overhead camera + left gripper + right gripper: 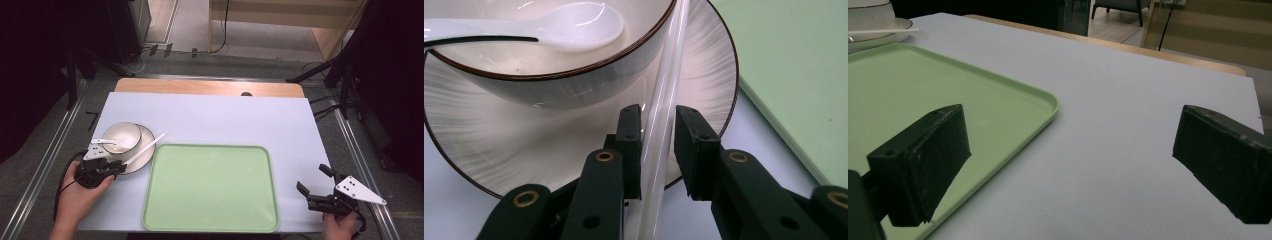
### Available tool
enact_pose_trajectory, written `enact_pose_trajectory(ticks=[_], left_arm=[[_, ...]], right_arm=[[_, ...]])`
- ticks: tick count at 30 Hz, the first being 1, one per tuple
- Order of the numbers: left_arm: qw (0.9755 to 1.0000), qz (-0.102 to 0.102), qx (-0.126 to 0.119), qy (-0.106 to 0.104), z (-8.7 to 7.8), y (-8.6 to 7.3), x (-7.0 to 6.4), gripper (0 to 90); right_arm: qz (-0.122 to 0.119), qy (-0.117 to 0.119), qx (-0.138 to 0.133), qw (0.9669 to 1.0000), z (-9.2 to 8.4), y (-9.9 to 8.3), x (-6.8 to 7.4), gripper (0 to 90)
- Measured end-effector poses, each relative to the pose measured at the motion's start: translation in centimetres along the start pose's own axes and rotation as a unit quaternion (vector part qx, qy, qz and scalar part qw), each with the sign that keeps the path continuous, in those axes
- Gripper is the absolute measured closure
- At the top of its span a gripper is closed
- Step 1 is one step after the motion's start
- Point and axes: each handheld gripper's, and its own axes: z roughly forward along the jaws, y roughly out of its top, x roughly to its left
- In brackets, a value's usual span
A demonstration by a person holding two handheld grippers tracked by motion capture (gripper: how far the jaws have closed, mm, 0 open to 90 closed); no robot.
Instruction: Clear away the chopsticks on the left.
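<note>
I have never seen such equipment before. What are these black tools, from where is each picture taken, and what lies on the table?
A person sits at the table and holds a hand tool with two black jaws in each hand. The high view comes from a fixed camera above, looking down. The other two pictures come from small cameras that ride on each tool and look along its jaws.

On the table's pale sheet lie a green tray and, to its left, a plate carrying a bowl with a white spoon in it. White chopsticks lean across the plate's edge.

The left gripper has its jaws around the chopsticks; one jaw seems to touch them, with a slim gap at the other, so the grip does not look complete. The right gripper is open, holds nothing and sits beside the tray.
</note>
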Motion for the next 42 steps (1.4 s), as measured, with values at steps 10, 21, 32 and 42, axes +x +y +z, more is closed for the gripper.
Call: enact_pose_trajectory(ticks=[10, 21, 32, 42], left_arm=[[0.9998, 0.002, -0.007, -0.019, -0.8, 0.3, -0.2, 80.5], [0.9999, 0.000, 0.000, -0.012, -0.2, 0.3, -0.3, 79.6], [0.9997, 0.014, 0.022, -0.004, 1.2, 0.5, -1.0, 80.2], [0.9994, 0.025, 0.021, -0.014, 1.6, 0.6, -1.2, 85.8]], right_arm=[[0.000, 0.000, 0.000, 1.0000, 0.0, 0.0, 0.0, 1.9], [0.000, 0.001, 0.002, 1.0000, 0.0, 0.0, 0.0, 1.9], [-0.001, 0.002, 0.005, 1.0000, 0.1, 0.0, 0.1, 1.9], [-0.002, 0.002, 0.007, 1.0000, 0.2, 0.0, 0.1, 2.0]])
